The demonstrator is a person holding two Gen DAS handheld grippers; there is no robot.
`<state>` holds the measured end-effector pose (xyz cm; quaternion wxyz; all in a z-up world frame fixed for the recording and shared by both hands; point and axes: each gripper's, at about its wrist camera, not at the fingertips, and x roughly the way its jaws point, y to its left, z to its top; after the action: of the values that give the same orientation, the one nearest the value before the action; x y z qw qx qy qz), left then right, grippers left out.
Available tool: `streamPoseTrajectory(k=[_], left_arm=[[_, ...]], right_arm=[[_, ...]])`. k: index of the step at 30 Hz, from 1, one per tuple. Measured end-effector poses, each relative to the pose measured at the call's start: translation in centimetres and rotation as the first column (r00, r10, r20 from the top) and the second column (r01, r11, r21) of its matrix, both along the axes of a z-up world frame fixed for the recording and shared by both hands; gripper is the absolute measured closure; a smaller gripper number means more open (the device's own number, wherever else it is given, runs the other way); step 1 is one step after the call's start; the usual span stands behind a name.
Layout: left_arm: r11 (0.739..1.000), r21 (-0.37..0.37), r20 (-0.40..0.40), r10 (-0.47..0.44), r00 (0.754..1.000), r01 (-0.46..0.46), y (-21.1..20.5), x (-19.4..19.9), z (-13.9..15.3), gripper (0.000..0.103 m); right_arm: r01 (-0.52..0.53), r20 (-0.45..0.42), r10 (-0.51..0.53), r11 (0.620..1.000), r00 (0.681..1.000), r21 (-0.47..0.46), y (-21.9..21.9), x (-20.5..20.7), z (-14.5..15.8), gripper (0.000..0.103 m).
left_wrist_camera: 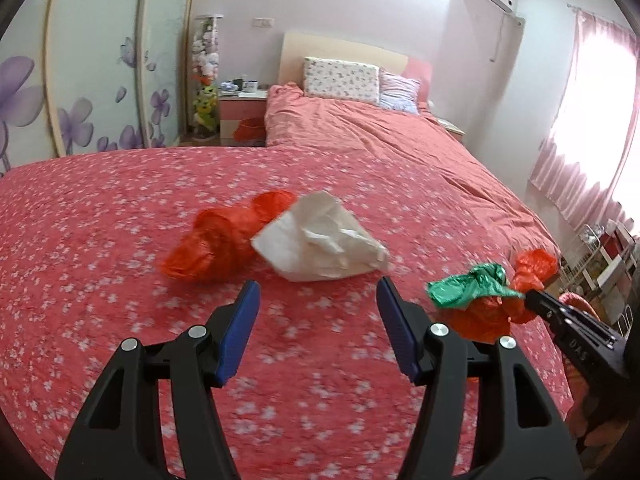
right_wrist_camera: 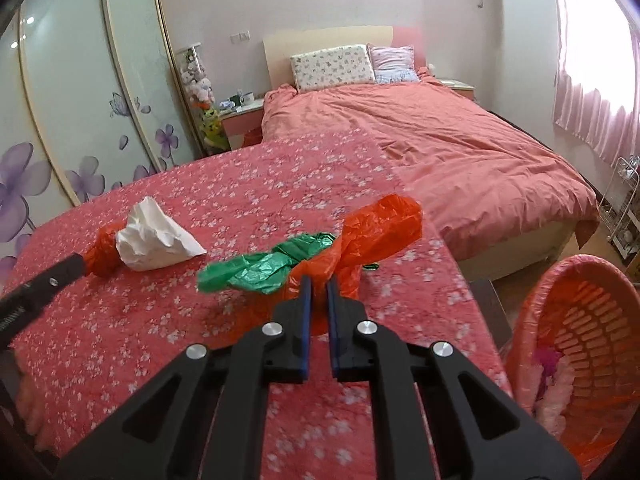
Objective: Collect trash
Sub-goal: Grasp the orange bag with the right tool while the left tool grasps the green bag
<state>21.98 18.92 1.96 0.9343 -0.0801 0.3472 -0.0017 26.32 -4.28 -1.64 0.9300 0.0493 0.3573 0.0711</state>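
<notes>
On the flowered cover (left_wrist_camera: 100, 220), bare at left, an orange bag (left_wrist_camera: 212, 244) touches white paper (left_wrist_camera: 320, 240). The left gripper (left_wrist_camera: 316, 304) gapes just short of them. Rightward, near the cover's edge, the right gripper (right_wrist_camera: 318, 300) pinches an orange-green bundle (right_wrist_camera: 340, 252); the basket (right_wrist_camera: 580, 320) stands beyond.

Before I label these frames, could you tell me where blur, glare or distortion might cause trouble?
Left wrist view: the floral cover near the camera is smeared, the curtained window blows out. Right wrist view: the basket is soft, the wardrobe doors bow from fisheye distortion.
</notes>
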Motion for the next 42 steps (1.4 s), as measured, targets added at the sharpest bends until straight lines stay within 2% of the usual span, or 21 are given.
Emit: streamPoseTrajectory(k=[6,8,10,17,25,31,36,40,42], left_arm=[[1.0,0.01,-0.008,-0.028,1.0,0.028,-1.9,-0.4,-0.2,0.042],[0.999,0.013,-0.006,-0.035,0.999,0.035,-2.4,-0.5,-0.1,0.042],[0.999,0.011,-0.005,-0.046,0.999,0.046,-3.0,-0.8,-0.1,0.042],[0.996,0.012,-0.009,-0.085,0.996,0.085,-5.8,-1.4,-0.3,0.042],[0.978,0.041,-0.011,-0.204,0.979,0.204,-12.6,1.5,-0.9,0.042],[0.958,0.089,-0.053,-0.27,0.961,0.274,-17.4,4.4,-3.1,0.043],[0.95,0.118,-0.111,-0.276,0.955,0.288,-19.5,6.1,-4.8,0.043],[0.949,0.111,-0.162,-0.277,0.947,0.296,-19.7,6.7,-5.8,0.043],[0.948,0.109,-0.182,-0.275,0.944,0.298,-19.9,6.8,-6.2,0.05]], right_arm=[[0.014,0.011,-0.014,1.0,1.0,-0.003,-1.8,-1.6,0.4,0.095],[0.056,0.022,-0.055,0.997,0.998,-0.054,-2.4,-2.0,0.5,0.095],[0.055,0.011,-0.055,0.998,0.998,-0.016,-3.2,-2.6,0.6,0.095],[0.099,0.01,-0.099,0.995,0.995,-0.016,-6.0,-5.6,0.6,0.095],[0.172,0.007,-0.172,0.985,0.985,-0.013,-10.0,-7.6,0.4,0.095],[0.217,0.016,-0.217,0.976,0.976,0.008,-12.8,-8.0,0.7,0.095],[0.233,0.008,-0.234,0.972,0.972,0.023,-14.2,-7.8,0.2,0.095],[0.239,0.0,-0.239,0.971,0.971,0.033,-14.9,-7.7,-0.3,0.095],[0.242,-0.003,-0.242,0.97,0.97,0.037,-15.1,-7.7,-0.5,0.095]])
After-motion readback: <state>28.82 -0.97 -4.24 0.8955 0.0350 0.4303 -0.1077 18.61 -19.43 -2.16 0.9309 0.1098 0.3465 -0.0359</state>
